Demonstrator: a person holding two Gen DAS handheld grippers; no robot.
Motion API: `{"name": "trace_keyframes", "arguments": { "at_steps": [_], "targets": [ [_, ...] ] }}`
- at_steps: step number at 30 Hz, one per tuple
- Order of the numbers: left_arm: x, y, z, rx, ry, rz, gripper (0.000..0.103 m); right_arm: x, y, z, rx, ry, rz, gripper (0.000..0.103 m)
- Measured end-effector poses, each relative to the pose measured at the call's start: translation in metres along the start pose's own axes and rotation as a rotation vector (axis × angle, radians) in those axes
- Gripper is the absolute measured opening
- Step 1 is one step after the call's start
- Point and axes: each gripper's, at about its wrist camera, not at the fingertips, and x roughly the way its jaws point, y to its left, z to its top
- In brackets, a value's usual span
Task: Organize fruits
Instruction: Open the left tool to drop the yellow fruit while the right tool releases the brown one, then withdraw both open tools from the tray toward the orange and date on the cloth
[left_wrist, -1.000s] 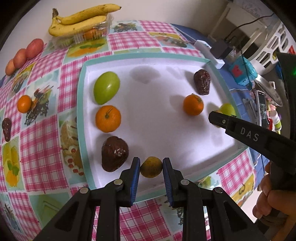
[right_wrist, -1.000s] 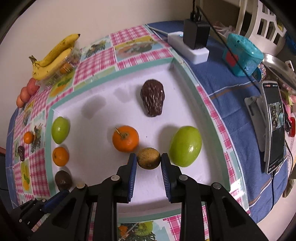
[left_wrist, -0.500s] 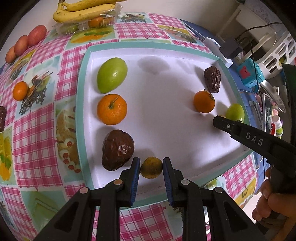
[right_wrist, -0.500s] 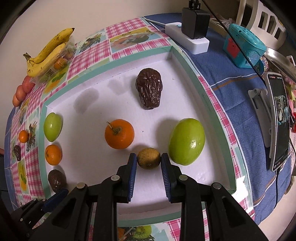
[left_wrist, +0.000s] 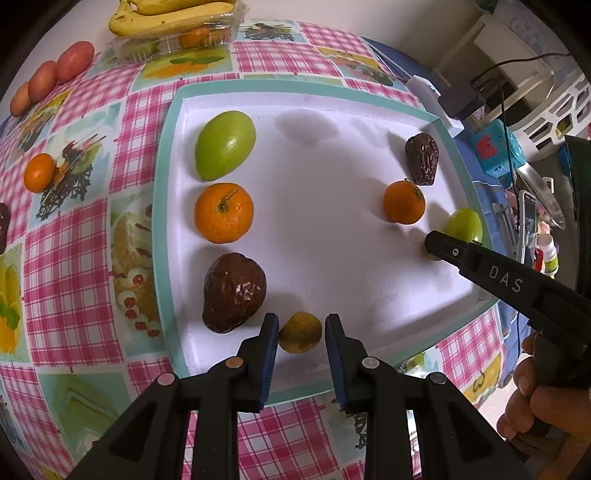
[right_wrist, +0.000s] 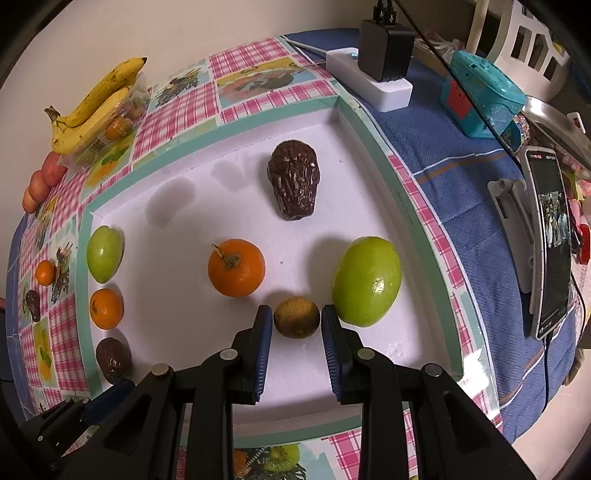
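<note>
Both grippers have eased lower over the tray (left_wrist: 166, 206). Left gripper (left_wrist: 301, 334) brackets a small yellowish fruit (left_wrist: 300, 331) at the near edge; right gripper (right_wrist: 295, 321) brackets a brownish fruit (right_wrist: 296, 317) beside the green mango (right_wrist: 366, 281). Contact's unclear, possibly released. Light, round, likely rolls: pinch the middle.

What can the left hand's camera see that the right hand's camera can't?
Only the left wrist view shows the person's hand holding the right gripper from the side, and the yellowish fruit between the left gripper fingers. Only the right wrist view shows the right gripper's blue pads either side of a brownish-green fruit. Both show the white tray, the bananas and the teal box.
</note>
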Motion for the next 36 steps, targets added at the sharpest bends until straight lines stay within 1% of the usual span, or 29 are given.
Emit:
{"name": "trace_keyframes", "arguments": {
  "at_steps": [1, 5, 10, 15, 19, 24, 32, 36],
  "targets": [
    [-0.002, 0.001, 0.0, -0.002, -0.001, -0.005, 0.031, -0.001, 0.0, 0.0, -0.001, -0.004, 0.0, 0.028],
    [-0.012, 0.0, 0.002, -0.003, -0.013, -0.02, 0.044, -0.009, 0.002, 0.003, -0.002, -0.035, 0.002, 0.029],
    [-0.029, 0.004, 0.005, -0.01, -0.043, -0.035, 0.045, -0.015, 0.002, 0.005, -0.001, -0.052, 0.007, 0.029],
    [-0.041, 0.026, 0.015, -0.067, -0.082, -0.044, 0.046, -0.016, 0.001, 0.005, -0.001, -0.055, 0.008, 0.029],
    [-0.058, 0.055, 0.022, -0.136, -0.141, -0.004, 0.057, -0.017, 0.005, 0.005, -0.013, -0.061, 0.008, 0.029],
    [-0.075, 0.092, 0.029, -0.217, -0.201, 0.06, 0.058, -0.024, 0.017, 0.003, -0.04, -0.075, 0.022, 0.029],
    [-0.088, 0.146, 0.026, -0.348, -0.239, 0.108, 0.058, -0.03, 0.051, -0.002, -0.13, -0.09, 0.047, 0.029],
    [-0.091, 0.162, 0.026, -0.389, -0.252, 0.144, 0.059, -0.032, 0.063, -0.004, -0.16, -0.094, 0.07, 0.029]
  ]
}}
